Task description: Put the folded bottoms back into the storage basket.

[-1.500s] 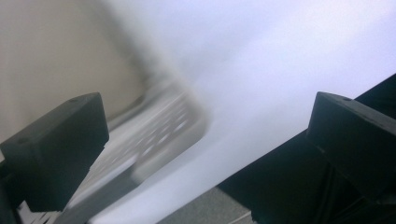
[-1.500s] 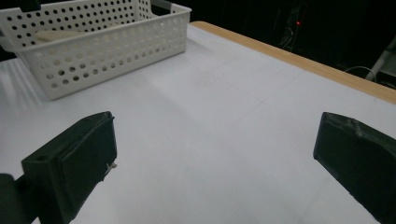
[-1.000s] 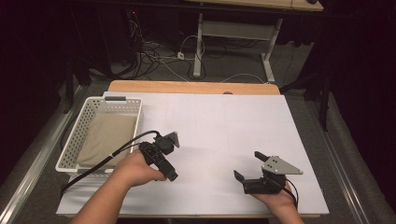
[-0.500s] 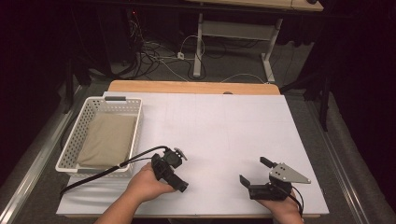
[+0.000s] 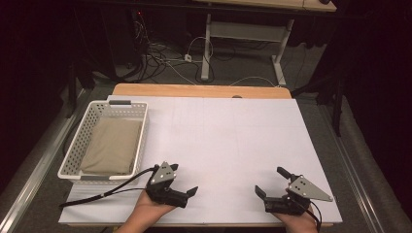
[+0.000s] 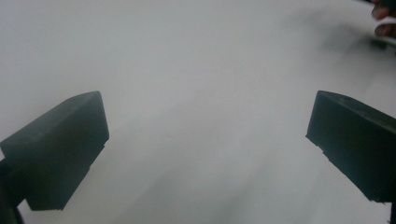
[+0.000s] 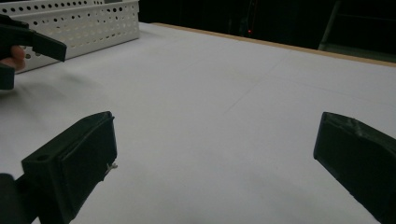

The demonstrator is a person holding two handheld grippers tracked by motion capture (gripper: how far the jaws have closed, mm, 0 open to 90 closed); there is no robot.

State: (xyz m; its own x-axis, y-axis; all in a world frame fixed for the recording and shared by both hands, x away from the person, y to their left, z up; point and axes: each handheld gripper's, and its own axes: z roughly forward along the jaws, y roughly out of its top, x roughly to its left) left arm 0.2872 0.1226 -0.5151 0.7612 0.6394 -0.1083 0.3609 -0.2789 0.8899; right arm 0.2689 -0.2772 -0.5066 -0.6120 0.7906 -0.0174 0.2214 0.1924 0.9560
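left hand-held gripper (image 5: 180,183): low at the near edge of the white flat surface (image 5: 228,141), jaws spread wide and empty; in the left gripper view nothing but bare white lies between them.
right hand-held gripper (image 5: 272,187): near the front right corner of the surface, jaws also wide apart, holding nothing; the right gripper view looks across the white top toward the basket.
thing in hand: a folded beige cloth (image 5: 111,146), lying flat inside the white perforated plastic basket (image 5: 141,141) at the left of the surface, covering most of the basket floor.
distance: the left hand-held gripper is near the basket's front right corner but apart from it; the right one is well apart from it.
how it will likely handle: soft, light and limp; the folds would probably sag or open if lifted by one edge. not fragile, and the weave should give the pads enough grip.
where to take hold: judging from the high view, a pinch on the stacked layers at a folded edge, with the jaws coming down from above inside the basket walls.
risk: catching only the top layer, or knocking the light basket aside.
cable: a black lead (image 5: 109,189) trails left from the left hand-held gripper.
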